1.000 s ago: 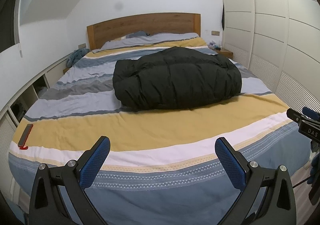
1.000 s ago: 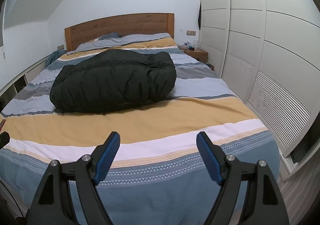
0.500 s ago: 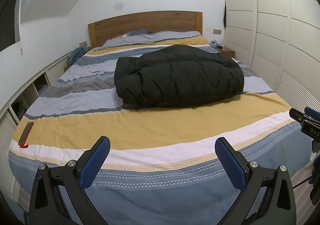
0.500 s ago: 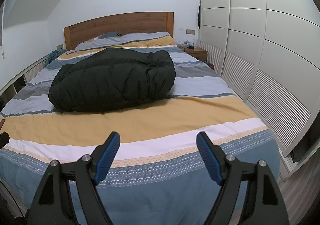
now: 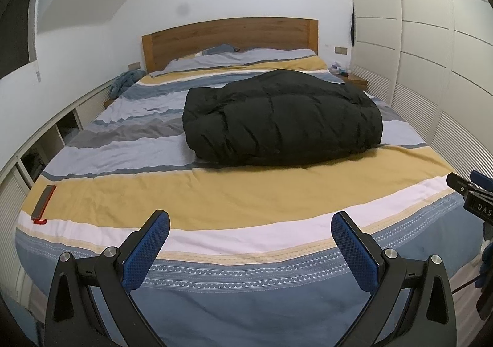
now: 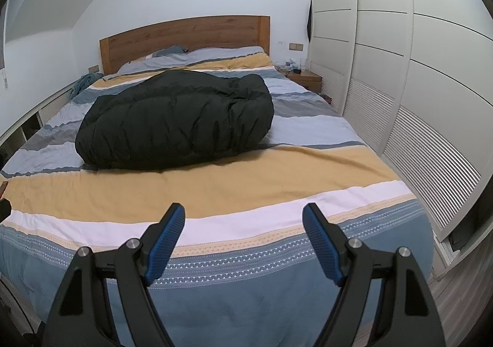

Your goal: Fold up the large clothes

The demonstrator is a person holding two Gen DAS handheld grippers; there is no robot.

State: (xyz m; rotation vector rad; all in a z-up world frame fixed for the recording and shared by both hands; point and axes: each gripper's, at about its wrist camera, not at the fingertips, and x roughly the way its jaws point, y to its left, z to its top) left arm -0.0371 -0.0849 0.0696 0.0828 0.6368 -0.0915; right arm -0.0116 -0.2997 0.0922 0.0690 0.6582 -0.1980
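Note:
A black puffy quilted coat (image 5: 282,122) (image 6: 175,123) lies bundled in the middle of the striped bed (image 5: 215,193) (image 6: 246,171). My left gripper (image 5: 250,225) hangs open over the foot of the bed, well short of the coat, with nothing between its blue pads. My right gripper (image 6: 243,219) is open too, above the same foot edge and empty. Part of the right gripper's body shows at the right edge of the left wrist view.
A phone in a red case (image 5: 43,203) lies near the bed's left front corner. White wardrobe doors (image 6: 400,85) run along the right side, a low shelf unit (image 5: 40,146) along the left. A nightstand (image 6: 305,77) stands by the wooden headboard (image 5: 231,35).
Both views have shifted very slightly, with the coat sitting a little lower in the frame than a second ago. Both grippers stay open and empty.

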